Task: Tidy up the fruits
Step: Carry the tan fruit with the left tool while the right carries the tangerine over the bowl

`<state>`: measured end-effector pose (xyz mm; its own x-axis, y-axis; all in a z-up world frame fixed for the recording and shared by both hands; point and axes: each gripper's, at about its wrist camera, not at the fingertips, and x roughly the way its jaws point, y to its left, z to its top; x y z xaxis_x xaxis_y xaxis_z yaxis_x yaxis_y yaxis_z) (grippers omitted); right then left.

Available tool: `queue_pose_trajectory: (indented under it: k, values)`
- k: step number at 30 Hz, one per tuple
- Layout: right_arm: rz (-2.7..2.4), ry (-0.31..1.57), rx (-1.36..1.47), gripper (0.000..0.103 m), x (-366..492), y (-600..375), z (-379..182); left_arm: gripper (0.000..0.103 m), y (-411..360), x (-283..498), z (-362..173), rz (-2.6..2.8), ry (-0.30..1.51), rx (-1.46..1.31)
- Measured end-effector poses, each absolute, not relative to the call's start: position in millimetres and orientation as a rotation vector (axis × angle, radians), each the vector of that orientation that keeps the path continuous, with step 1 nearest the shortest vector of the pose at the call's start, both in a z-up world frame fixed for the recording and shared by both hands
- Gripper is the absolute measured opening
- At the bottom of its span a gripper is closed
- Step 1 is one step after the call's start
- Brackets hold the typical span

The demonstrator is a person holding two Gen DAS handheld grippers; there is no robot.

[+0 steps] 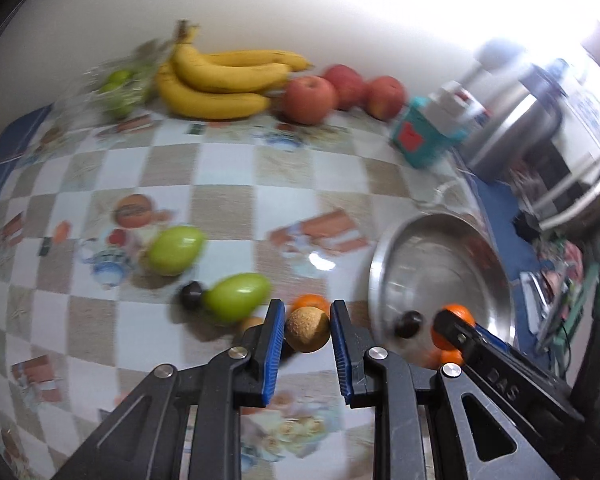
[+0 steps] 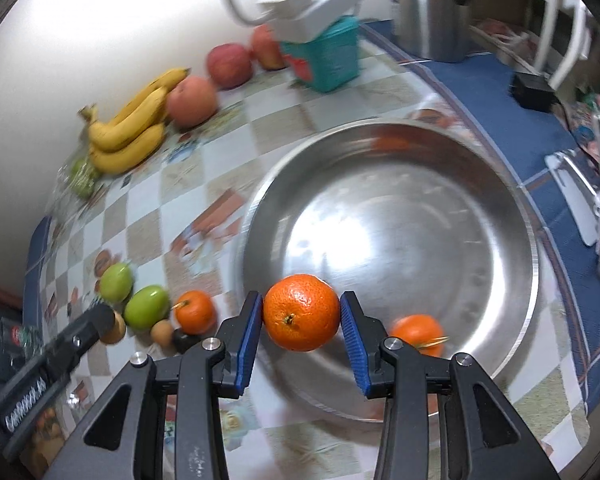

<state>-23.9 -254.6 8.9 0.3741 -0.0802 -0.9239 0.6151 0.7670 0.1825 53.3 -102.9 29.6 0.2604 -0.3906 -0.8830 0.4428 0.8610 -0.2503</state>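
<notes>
Two fruits are in transit: the left gripper (image 1: pixel 307 328) clamps a small round tan fruit (image 1: pixel 307 329), and the right gripper (image 2: pixel 302 314) clamps a round orange mandarin (image 2: pixel 302 312) above the near rim of the wide stainless-steel bowl (image 2: pixel 400 208). Judged step: delivery. The next move calls for lowering each fruit inside the bowl before release. A second mandarin (image 2: pixel 417 335) lies partly hidden behind the right finger; motion blur obscures the background.
</notes>
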Motion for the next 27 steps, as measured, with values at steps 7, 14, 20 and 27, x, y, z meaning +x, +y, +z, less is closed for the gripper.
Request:
queue_pose_trajectory:
  k: [7,14,20,27]
  values:
    - [-0.601,1.065,0.613,0.041,-47.6,-290.7,11.3,0.025,-147.5,28.1,27.8,-0.669,1.171,0.129]
    - [-0.666,1.027,0.650,0.041,-62.1,-313.1,12.2,0.025,-180.0,8.7,16.9,-0.754,1.170,0.192]
    - [-0.670,1.044,0.687,0.041,-63.4,-320.4,0.2,0.025,-193.3,1.8,3.5,-0.789,1.191,0.205]
    - [-0.676,1.071,0.694,0.042,-60.5,-323.8,-12.0,0.025,-199.3,-0.9,-5.1,-0.803,1.207,0.208]
